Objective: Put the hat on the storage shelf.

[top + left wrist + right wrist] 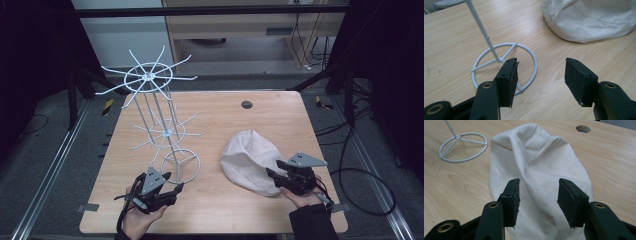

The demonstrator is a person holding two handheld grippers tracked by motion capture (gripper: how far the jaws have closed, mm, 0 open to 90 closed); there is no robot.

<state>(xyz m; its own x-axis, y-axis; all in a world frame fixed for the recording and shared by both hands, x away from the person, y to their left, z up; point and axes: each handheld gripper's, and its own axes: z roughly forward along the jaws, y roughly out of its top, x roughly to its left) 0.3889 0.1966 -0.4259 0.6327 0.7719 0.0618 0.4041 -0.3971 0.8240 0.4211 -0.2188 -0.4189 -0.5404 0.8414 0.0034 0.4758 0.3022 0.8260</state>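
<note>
— Where's the cloth hat [250, 160]?
— Toward the tabletop's [225, 210] near right corner, slumped flat.
— And the tongs?
— Right gripper [537, 195] spread above its near edge, gripping nothing; left gripper [540, 77] spread over the wire rack's [155, 120] ring base.

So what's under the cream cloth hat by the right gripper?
The cream cloth hat lies directly on the wooden table. It is opaque, so anything beneath its crown is hidden; nothing sticks out at its edges.
</note>
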